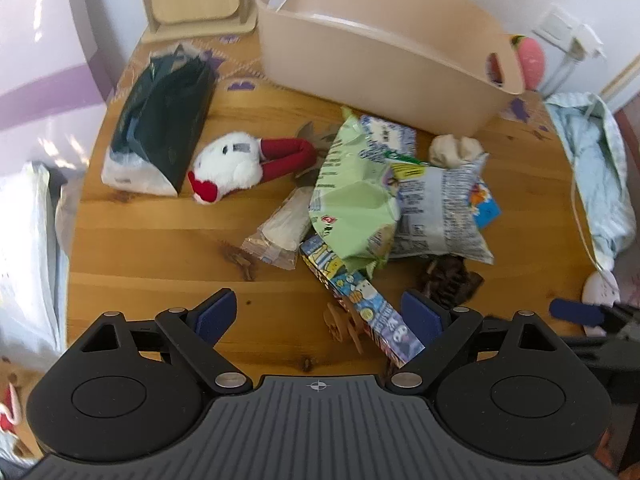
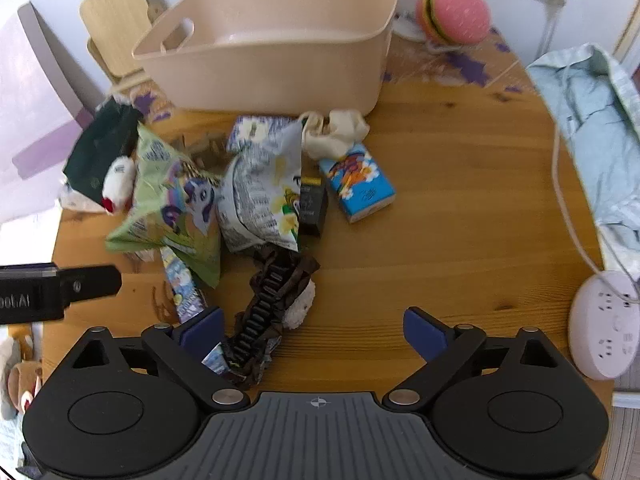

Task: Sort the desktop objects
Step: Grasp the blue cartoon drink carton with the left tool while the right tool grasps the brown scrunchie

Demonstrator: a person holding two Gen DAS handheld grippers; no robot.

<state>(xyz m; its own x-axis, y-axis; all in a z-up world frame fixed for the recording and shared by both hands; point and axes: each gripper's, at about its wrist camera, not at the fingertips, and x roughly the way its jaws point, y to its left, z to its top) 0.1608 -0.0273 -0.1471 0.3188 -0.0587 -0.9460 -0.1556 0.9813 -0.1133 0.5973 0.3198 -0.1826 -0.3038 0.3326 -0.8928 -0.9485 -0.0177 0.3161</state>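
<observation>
Clearly, both grippers were wide open and held nothing. The left gripper (image 1: 320,314) hovered above the wooden table (image 1: 160,248), with a long cartoon box (image 1: 360,304) lying between its fingers. The right gripper (image 2: 314,326) hung over a dark brown scrunchie (image 2: 276,296). Behind them, a green snack bag (image 1: 352,196) and a silver snack bag (image 1: 436,208) lay in one pile, near the beige basket (image 1: 384,72). A white plush toy (image 1: 232,164) lay beside a dark tissue pack (image 1: 160,120).
</observation>
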